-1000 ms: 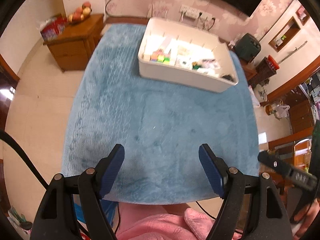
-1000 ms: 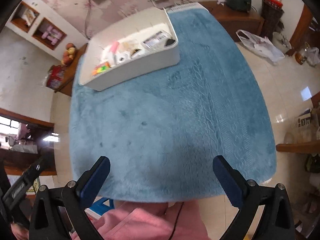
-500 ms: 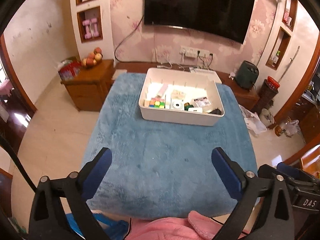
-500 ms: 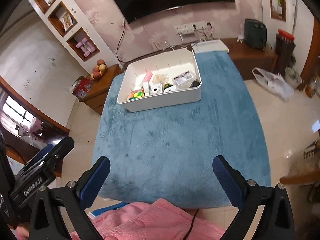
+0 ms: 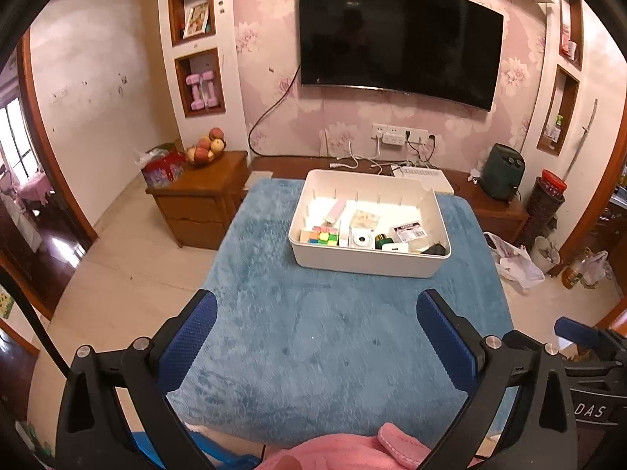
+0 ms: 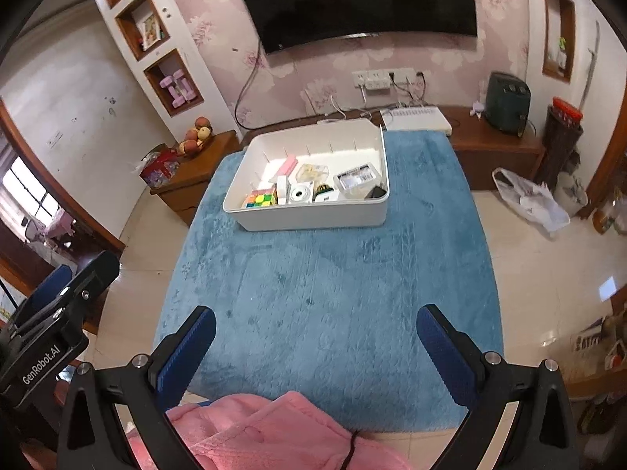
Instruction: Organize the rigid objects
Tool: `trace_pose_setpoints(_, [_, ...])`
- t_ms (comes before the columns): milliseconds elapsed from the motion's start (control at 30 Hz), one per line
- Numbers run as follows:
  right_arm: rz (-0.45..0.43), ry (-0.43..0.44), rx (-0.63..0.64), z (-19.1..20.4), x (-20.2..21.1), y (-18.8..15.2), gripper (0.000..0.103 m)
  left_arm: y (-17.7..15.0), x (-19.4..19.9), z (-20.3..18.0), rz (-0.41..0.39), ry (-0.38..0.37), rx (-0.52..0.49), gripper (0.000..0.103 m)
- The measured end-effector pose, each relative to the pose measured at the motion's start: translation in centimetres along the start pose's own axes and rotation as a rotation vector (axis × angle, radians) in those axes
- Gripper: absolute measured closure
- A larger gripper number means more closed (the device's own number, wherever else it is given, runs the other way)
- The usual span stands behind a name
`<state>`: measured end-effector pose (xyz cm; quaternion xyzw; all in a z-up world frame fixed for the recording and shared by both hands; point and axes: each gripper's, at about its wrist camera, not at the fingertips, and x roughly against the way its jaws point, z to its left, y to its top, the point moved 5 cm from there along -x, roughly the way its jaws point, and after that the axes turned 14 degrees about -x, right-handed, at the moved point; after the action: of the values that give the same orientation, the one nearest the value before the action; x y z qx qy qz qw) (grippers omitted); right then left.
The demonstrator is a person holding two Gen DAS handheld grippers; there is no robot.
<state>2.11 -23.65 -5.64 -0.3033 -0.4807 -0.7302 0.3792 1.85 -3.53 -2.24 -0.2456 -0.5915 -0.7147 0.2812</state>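
Jaws of both the left gripper (image 5: pixel 315 315) and right gripper (image 6: pixel 315 331) stand wide apart, holding nothing, above the blue blanket (image 5: pixel 333 337); the white bin (image 5: pixel 368 260) of sorted items sits at twelve o'clock.

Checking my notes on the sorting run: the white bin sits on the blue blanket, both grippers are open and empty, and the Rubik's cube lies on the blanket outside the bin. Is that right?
One detail is wrong. The Rubik's cube is inside the white bin, in its near-left corner, as the right wrist view shows. The bin does sit on the blue blanket, and the left gripper and right gripper are open and empty.
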Motion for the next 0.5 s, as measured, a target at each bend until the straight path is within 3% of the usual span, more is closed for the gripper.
trace_pose_setpoints(233, [-0.053,0.005,0.062,0.23,0.65,0.16,0.000,0.17,0.51,-0.11,-0.023,0.034,0.002,0.001])
trace_pose_setpoints(500, [-0.037,0.032,0.059,0.13,0.56,0.15,0.000,0.37,0.55,-0.81,-0.024,0.045,-0.013,0.001])
